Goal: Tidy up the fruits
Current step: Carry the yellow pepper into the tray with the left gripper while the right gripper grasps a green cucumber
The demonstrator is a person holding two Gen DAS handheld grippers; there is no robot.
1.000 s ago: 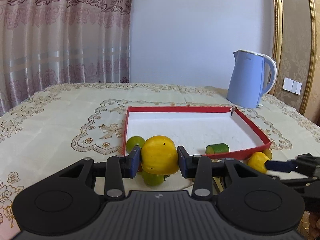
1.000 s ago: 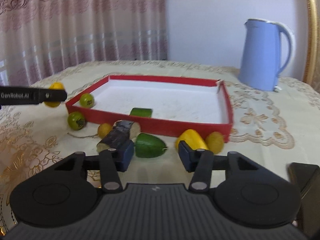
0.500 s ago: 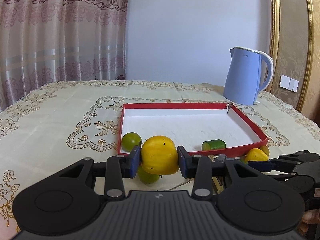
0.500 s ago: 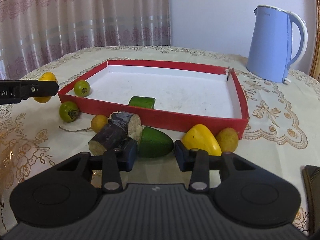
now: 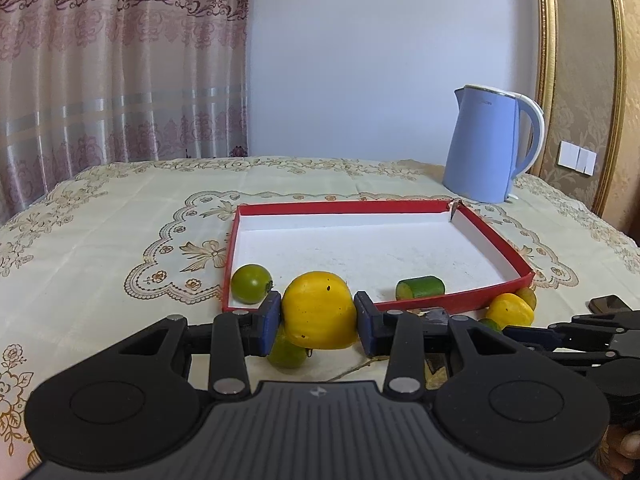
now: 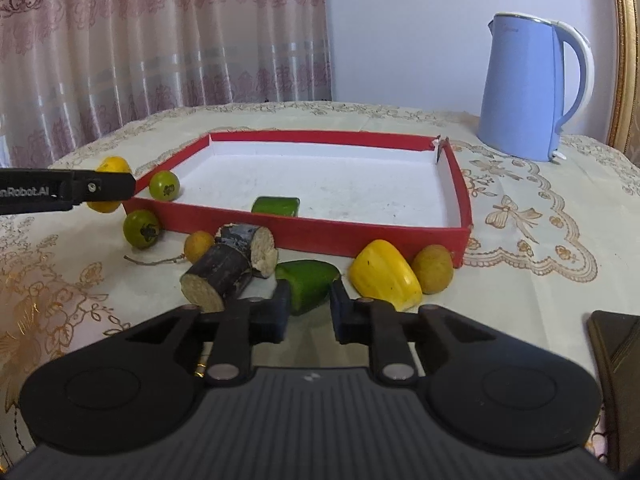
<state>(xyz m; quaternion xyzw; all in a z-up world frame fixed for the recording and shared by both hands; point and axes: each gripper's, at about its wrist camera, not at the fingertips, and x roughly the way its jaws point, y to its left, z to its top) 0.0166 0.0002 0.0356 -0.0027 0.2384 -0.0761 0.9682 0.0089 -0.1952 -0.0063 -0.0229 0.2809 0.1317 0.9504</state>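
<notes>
My left gripper [image 5: 318, 320] is shut on a yellow fruit [image 5: 316, 304], held just in front of the near left corner of the red tray [image 5: 344, 206]. In the tray lie a green tomato [image 5: 251, 283] and a green cylinder piece [image 5: 420, 287]. My right gripper [image 6: 310, 308] is closing on a green fruit piece [image 6: 310, 280] on the cloth before the tray; its pads touch the piece's near end. Beside it lie a dark sugarcane piece [image 6: 228, 268], a yellow piece [image 6: 384, 274] and a brownish round fruit [image 6: 433, 269].
A blue kettle [image 6: 524, 88] stands behind the tray's far right corner. A second green tomato [image 6: 141, 229] and a small orange fruit [image 6: 198, 245] lie outside the tray's left front. A dark flat object [image 6: 616, 344] lies at the right edge.
The right gripper's jaws have narrowed from wide apart onto the green piece, and it has come closer to the fruit. The left gripper still holds the yellow fruit.
</notes>
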